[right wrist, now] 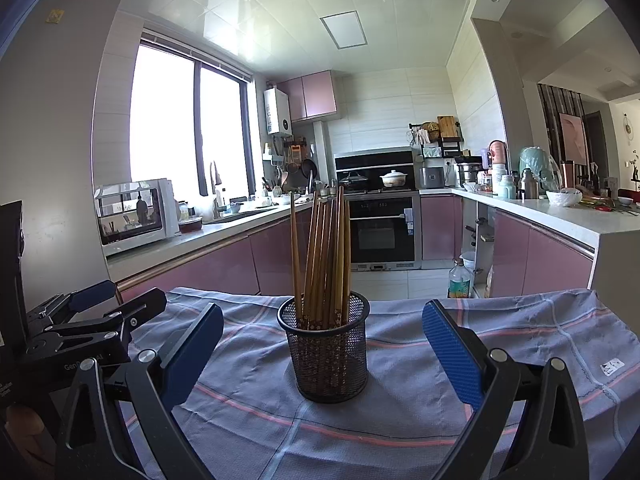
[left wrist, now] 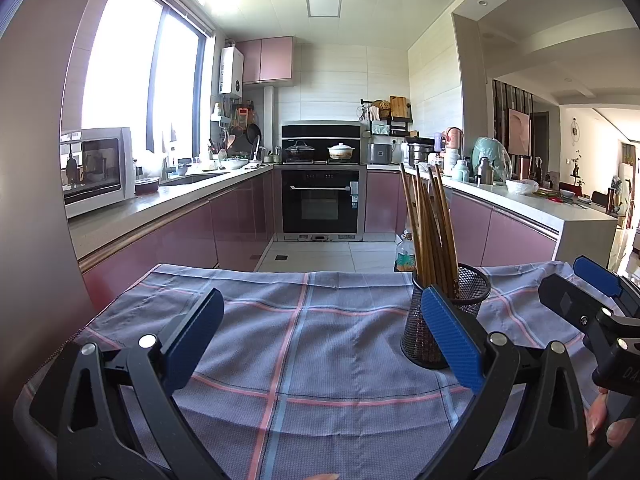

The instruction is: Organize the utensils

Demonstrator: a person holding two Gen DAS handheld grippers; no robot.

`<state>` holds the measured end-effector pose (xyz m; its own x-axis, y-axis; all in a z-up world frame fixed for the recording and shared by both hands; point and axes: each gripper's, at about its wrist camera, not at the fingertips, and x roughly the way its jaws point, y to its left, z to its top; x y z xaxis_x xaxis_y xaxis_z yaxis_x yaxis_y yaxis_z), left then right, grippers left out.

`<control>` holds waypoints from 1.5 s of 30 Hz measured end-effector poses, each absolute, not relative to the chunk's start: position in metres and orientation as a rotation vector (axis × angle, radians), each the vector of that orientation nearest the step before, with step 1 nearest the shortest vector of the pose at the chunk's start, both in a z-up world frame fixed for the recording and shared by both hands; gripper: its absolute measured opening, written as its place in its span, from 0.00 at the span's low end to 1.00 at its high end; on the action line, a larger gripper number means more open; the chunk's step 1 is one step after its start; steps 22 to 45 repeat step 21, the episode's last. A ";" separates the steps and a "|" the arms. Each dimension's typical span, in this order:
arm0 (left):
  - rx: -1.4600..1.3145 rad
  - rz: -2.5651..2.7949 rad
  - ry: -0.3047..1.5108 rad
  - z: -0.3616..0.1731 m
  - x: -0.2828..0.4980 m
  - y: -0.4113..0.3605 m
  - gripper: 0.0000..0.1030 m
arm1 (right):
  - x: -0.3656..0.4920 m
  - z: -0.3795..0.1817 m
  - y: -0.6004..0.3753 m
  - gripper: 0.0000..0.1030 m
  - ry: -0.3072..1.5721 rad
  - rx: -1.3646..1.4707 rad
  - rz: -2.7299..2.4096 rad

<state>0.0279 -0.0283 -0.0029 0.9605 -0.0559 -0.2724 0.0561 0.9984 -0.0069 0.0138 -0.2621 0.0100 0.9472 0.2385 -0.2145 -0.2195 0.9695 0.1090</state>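
Blue-padded fingers of left gripper [left wrist: 320, 340] nearest the lens, jaws spread wide apart, nothing between them but bare checked cloth [left wrist: 304, 352] (grey-blue, pink and pale-blue lines). Right-hand pad [left wrist: 452, 340] overlapping the lower side of the mesh holder [left wrist: 468, 292] in this view; contact cannot be told.

Right gripper [right wrist: 322, 344] likewise open wide, jaws well apart, empty. Mesh holder [right wrist: 326, 352] framed squarely between the two pads, a little beyond them, touching neither. Standing upright on the cloth [right wrist: 400, 420], toward the table's far edge.

Chopsticks [right wrist: 324, 256] bunched in the holder, brown wood, ends up, fanned slightly; one leaning off to the left of the bunch. Patterned lower ends visible through the mesh. From the left wrist, same bunch [left wrist: 430, 224] seen leaning right.

Each gripper visible in the other's view: right gripper [left wrist: 580, 292] at the far right edge of the left wrist view, beside the holder; left gripper [right wrist: 96, 308] at the left edge of the right wrist view, its jaws showing a gap too. Fingertips of a hand [left wrist: 608, 420] glimpsed low right.

Beyond the table: pink-fronted kitchen cabinets [right wrist: 224, 264], built-in oven [right wrist: 382, 228] with two pots on the hob above, white microwave [right wrist: 136, 212] on the left counter under a bright window [right wrist: 180, 120]. Bottle [right wrist: 460, 280] on the floor by the right-hand cabinets.
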 end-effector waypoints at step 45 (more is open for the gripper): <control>0.017 -0.065 0.473 -0.027 0.060 -0.015 0.95 | 0.045 -0.019 -0.320 0.93 0.467 0.047 0.062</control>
